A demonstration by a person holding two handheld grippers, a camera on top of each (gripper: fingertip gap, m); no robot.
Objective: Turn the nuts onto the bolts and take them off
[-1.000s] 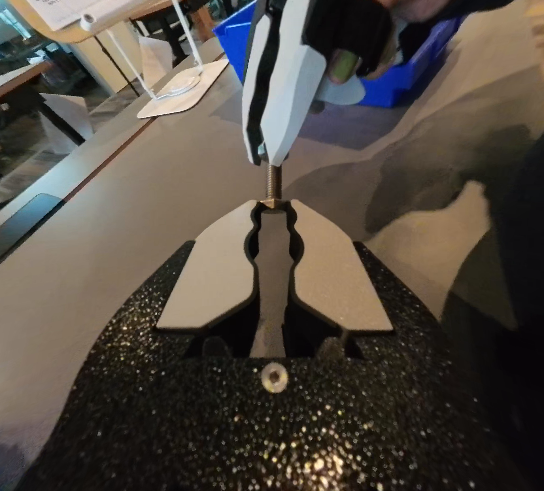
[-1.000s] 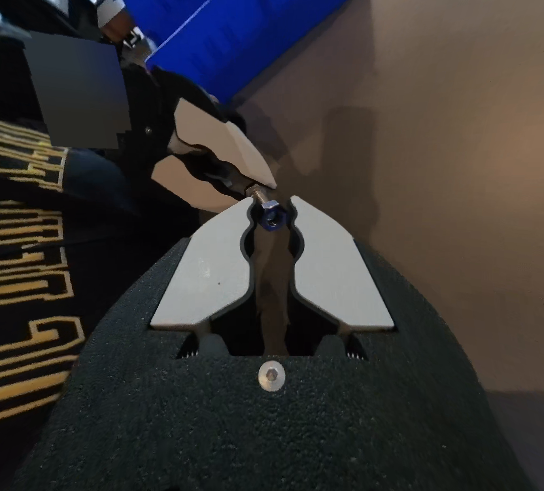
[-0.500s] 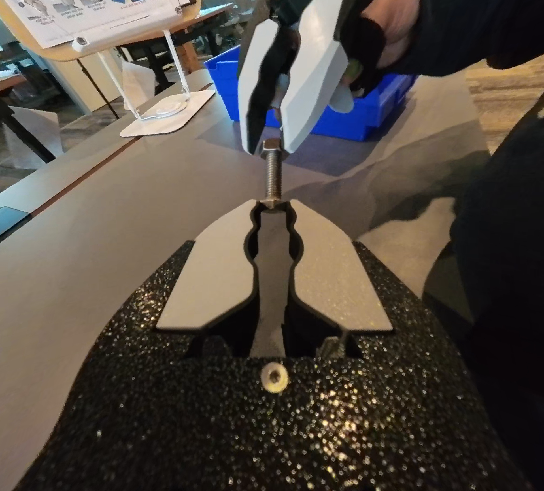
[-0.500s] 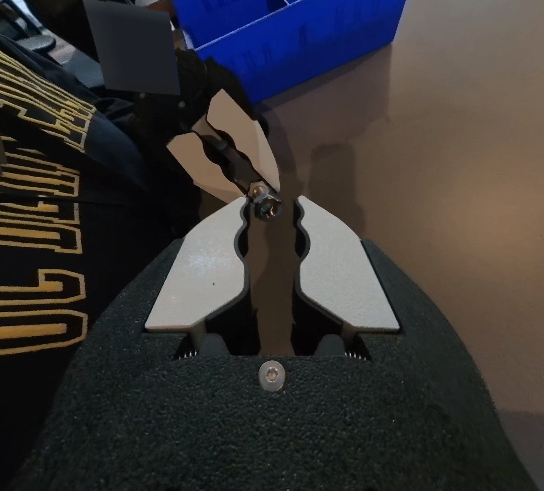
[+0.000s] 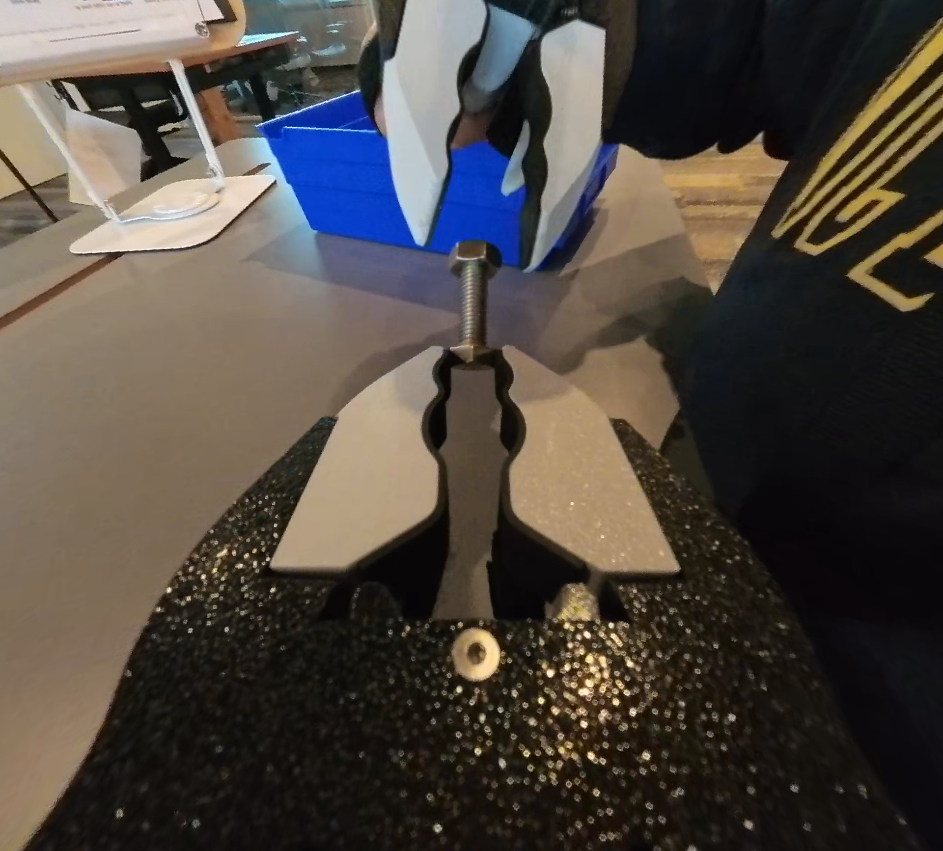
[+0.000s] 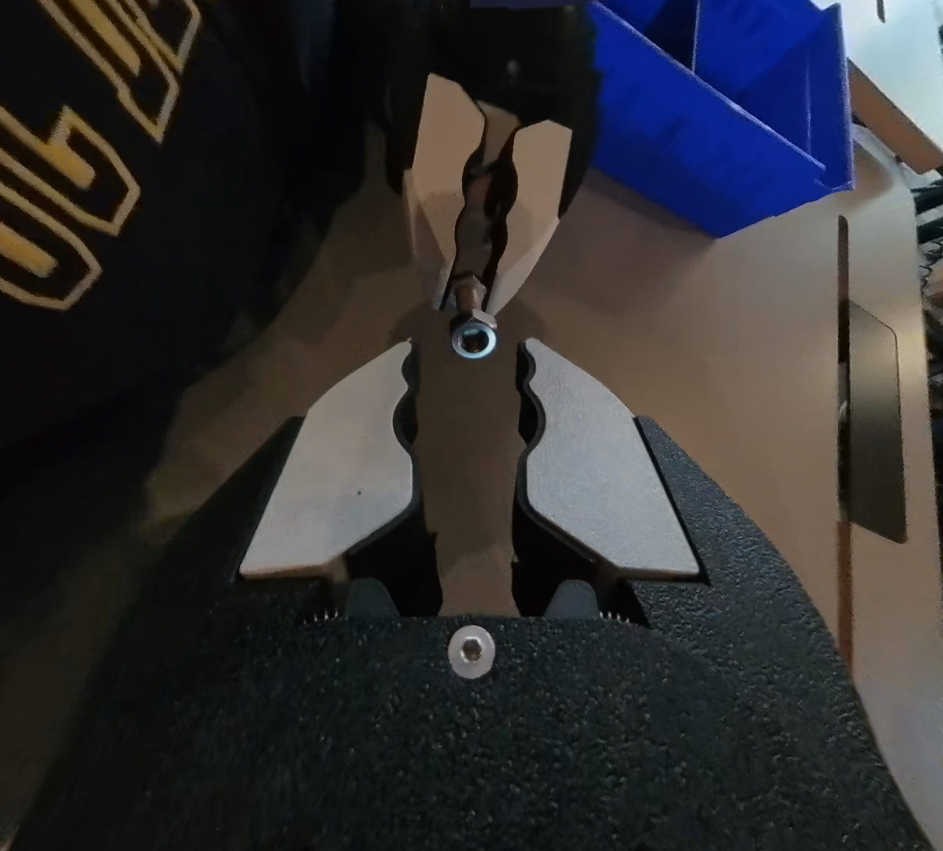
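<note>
My left gripper [image 5: 472, 356] is shut on the head of a steel bolt [image 5: 472, 311], whose threaded shaft points away from it. A hex nut [image 5: 473, 257] sits on the far end of the bolt. My right gripper [image 6: 467, 348] is open, and its fingertips stand either side of the nut [image 6: 473, 342] with a gap on each side. In the left wrist view the right gripper [image 5: 479, 249] comes in from above, jaws spread. In the right wrist view the left gripper [image 6: 465, 300] holds the bolt [image 6: 467, 288] end-on towards me.
A blue divided bin [image 5: 347, 183] stands on the grey table [image 5: 204, 342] behind the grippers and also shows in the right wrist view [image 6: 714, 138]. An instruction sign on a clear stand [image 5: 168, 209] is at the back left. The person's dark sweater [image 5: 842, 265] is close on the right. The tips of both grippers are at nearly the same place.
My right gripper has opened and let go of the nut, and it has rolled around the bolt's axis. My left gripper still holds the bolt by its head.
</note>
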